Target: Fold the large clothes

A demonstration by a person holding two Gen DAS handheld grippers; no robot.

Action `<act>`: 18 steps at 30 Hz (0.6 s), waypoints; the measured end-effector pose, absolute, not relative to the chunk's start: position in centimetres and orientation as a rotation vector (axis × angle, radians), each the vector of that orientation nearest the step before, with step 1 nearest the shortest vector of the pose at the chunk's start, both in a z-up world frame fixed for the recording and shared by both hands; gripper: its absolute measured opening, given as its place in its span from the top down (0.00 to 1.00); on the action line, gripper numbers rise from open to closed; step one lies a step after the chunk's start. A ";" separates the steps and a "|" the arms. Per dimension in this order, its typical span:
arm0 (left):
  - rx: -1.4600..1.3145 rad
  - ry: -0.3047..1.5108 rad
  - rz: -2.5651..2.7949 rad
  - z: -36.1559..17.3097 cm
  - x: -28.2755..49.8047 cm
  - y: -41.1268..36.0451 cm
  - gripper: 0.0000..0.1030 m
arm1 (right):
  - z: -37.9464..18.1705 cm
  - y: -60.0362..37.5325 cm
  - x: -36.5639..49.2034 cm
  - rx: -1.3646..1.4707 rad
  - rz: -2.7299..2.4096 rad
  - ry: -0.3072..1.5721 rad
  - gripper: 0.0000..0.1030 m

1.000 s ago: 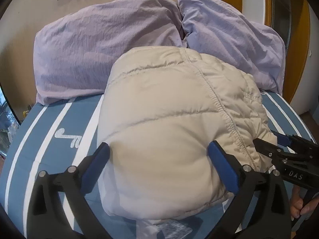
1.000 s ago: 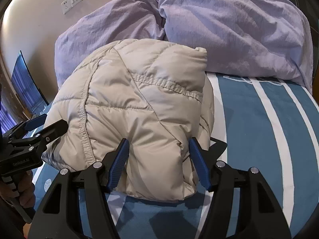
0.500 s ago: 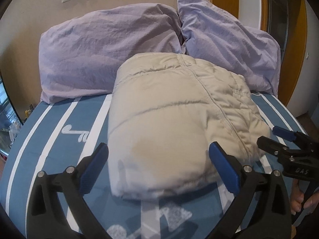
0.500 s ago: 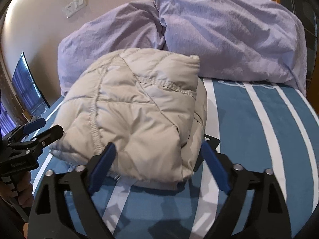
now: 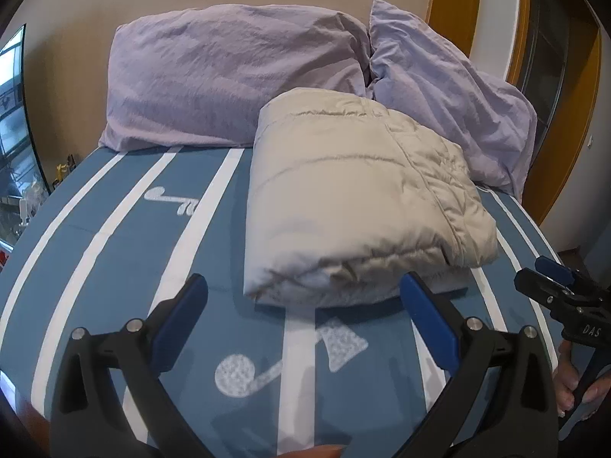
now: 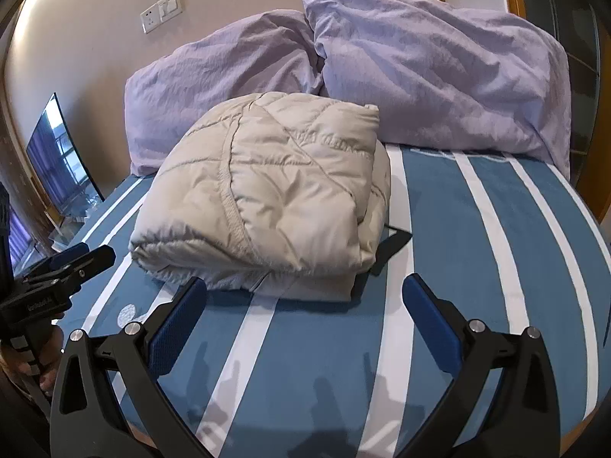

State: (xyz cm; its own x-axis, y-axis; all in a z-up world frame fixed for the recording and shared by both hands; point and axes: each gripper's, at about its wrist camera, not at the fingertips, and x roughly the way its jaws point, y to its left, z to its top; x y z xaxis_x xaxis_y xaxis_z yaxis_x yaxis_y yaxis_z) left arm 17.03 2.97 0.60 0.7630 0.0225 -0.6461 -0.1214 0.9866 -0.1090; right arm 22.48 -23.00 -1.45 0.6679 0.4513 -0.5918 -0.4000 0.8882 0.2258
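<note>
A beige puffer jacket lies folded into a thick bundle on the blue striped bed; it also shows in the right wrist view. My left gripper is open and empty, a short way back from the bundle's near edge. My right gripper is open and empty, just in front of the bundle's near edge. A dark strap sticks out from under the jacket on its right side. Each gripper shows at the edge of the other's view, the right one and the left one.
Two lilac pillows lean on the wall behind the jacket. The bed cover is blue with white stripes. A monitor stands left of the bed. A wooden door frame is at the back right.
Both grippers have let go of the jacket and pulled back toward the foot of the bed. The right jaws opened wider. The jacket has settled flat on the bed.
</note>
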 end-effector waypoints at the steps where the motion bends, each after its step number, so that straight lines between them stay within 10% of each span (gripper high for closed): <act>1: -0.150 0.702 0.077 0.5 16.8 3.0 0.02 | -1.5 -23.1 22.2 0.083 0.481 0.692 0.01; 18: -0.157 0.727 0.057 -0.4 14.1 2.2 0.02 | -2.0 -22.3 19.4 0.060 0.499 0.729 0.01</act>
